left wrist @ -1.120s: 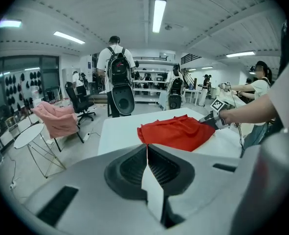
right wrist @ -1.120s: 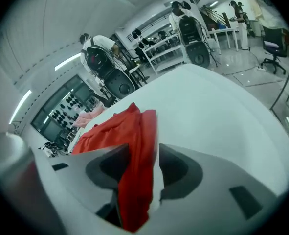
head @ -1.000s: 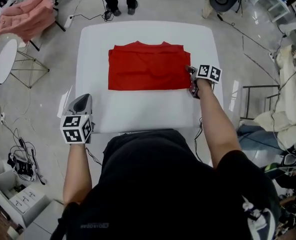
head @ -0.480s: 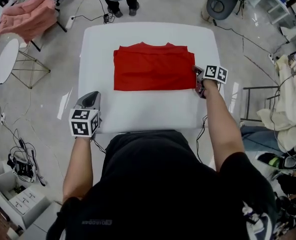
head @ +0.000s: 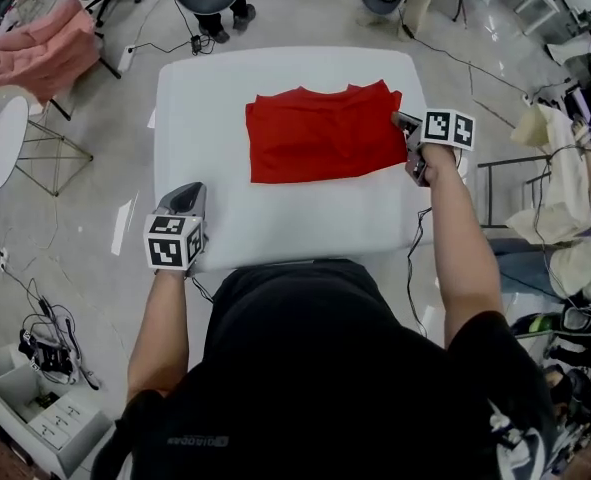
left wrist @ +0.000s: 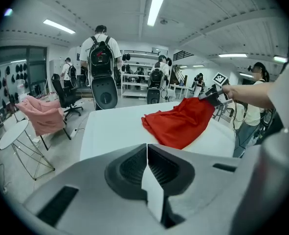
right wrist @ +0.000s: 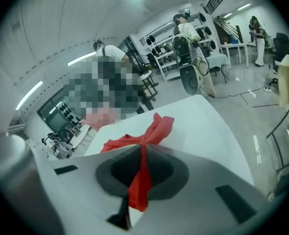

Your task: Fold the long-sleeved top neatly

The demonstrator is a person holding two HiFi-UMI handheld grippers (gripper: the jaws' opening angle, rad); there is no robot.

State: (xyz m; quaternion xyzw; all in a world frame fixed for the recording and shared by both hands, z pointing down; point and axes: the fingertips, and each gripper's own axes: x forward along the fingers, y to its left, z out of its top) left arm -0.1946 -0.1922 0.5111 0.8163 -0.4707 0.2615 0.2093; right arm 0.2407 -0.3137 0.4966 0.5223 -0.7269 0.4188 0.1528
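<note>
Left gripper [head: 188, 192] is pinched fully shut with nothing in it, hanging over the near-left part of the table [head: 200, 88]. From there the top [head: 320, 133] sits off at about 1 o'clock, well apart, so that hand isn't in the game right now.

The top is a red rectangle in the far-middle of the table, with its long axis running 9 to 3 in the head view.

Right gripper [head: 403, 123] is right at the top's 3 o'clock end. Its jaws have just been closing and they're now clamped on a bunch of red fabric. In the left gripper view that end is held up off the table while the rest lies flat.

My guess is the next move is a fold along the long axis, carrying that end toward 9 o'clock. Right hand is by far the nearer one.
</note>
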